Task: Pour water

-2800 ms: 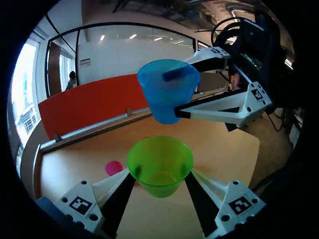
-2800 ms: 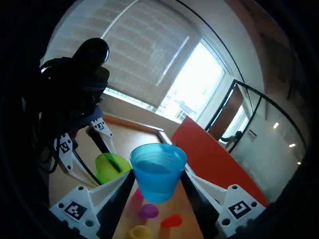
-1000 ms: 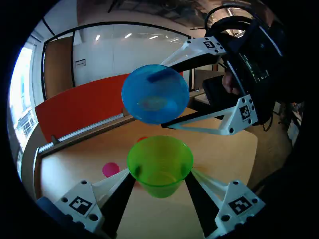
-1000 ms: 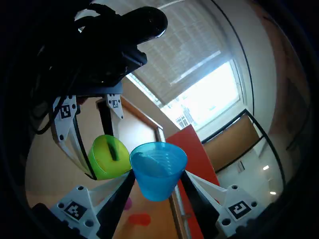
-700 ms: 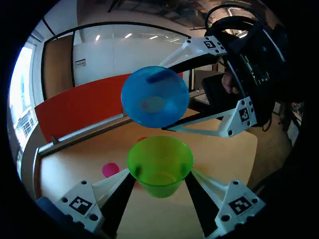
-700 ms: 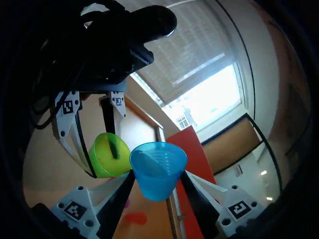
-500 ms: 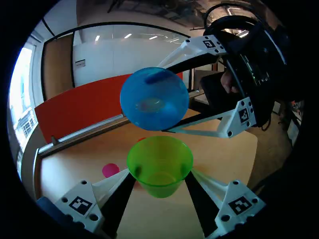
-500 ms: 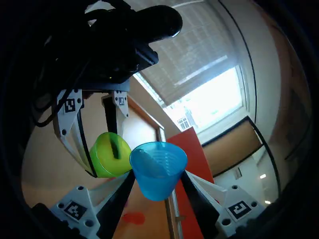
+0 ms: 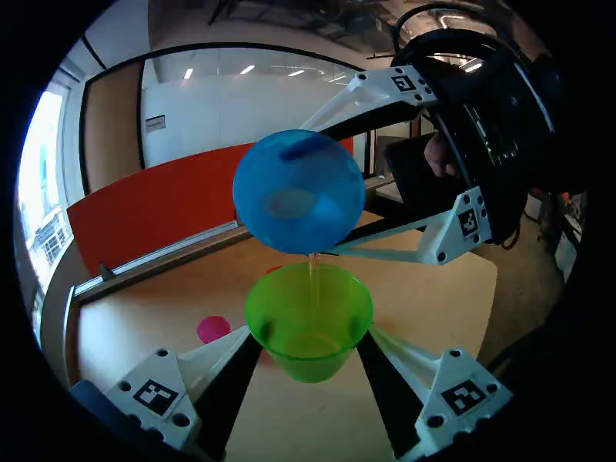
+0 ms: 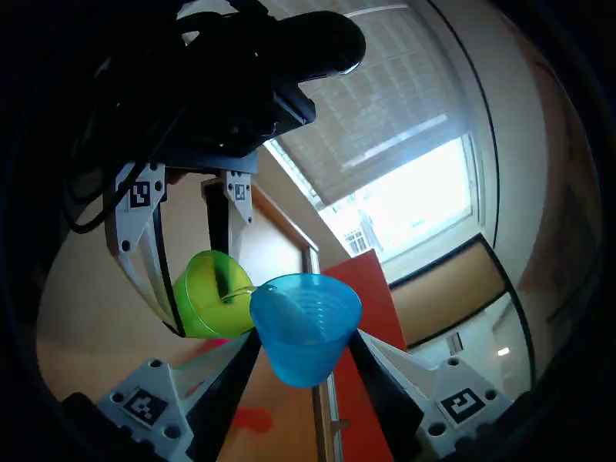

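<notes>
My left gripper [image 9: 308,350] is shut on a green cup [image 9: 309,318], held upright above the wooden table [image 9: 154,339]. Directly over it my right gripper [image 9: 339,185] holds a blue cup [image 9: 299,191], tipped strongly with its mouth towards the camera. A thin stream of water [image 9: 313,277] falls from the blue cup's lower rim into the green cup. In the right gripper view the blue cup [image 10: 306,327] sits between my right gripper's [image 10: 304,350] fingers, and water runs from its rim into the green cup [image 10: 209,304] held by the left gripper [image 10: 189,254].
A pink cup [image 9: 213,329] and part of a red one [image 9: 272,269] stand on the table behind the green cup. A red partition [image 9: 162,200] and a rail run along the table's far edge. A red cup [image 10: 250,420] shows low in the right gripper view.
The blue cup has tipped further over the last seconds, and water now streams from it into the green cup. The green cup has stayed in place.
</notes>
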{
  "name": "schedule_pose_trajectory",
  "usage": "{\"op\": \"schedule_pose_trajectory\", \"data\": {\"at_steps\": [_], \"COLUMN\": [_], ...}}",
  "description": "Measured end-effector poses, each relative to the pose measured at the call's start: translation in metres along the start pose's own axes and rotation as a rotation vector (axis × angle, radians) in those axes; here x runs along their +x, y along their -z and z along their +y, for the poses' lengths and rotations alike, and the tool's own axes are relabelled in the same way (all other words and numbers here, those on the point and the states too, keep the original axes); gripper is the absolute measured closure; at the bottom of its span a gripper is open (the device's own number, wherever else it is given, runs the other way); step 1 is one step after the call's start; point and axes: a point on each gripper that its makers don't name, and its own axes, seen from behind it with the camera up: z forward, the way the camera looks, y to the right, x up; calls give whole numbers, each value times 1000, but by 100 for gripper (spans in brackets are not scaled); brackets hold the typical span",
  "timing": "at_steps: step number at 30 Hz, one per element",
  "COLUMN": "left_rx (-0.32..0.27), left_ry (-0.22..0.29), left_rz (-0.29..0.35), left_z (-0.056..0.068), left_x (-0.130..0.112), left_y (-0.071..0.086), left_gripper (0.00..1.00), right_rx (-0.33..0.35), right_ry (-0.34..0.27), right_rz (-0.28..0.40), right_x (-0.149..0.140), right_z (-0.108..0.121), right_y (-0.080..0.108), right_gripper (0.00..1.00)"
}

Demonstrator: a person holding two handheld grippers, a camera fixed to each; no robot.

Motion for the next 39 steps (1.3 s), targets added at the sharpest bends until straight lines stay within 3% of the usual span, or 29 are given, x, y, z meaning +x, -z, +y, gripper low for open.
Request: {"op": "schedule_pose_trajectory", "data": {"at_steps": [39], "left_rx": [6], "left_ry": [-16], "left_rz": [1], "left_z": [-4], "left_x": [4], "left_y": [-2], "left_gripper": [19], "right_rx": [-48], "right_ry": [74], "right_rz": [14], "right_x": [13], "right_z": [6], "right_y": [6], "right_gripper": [14]}}
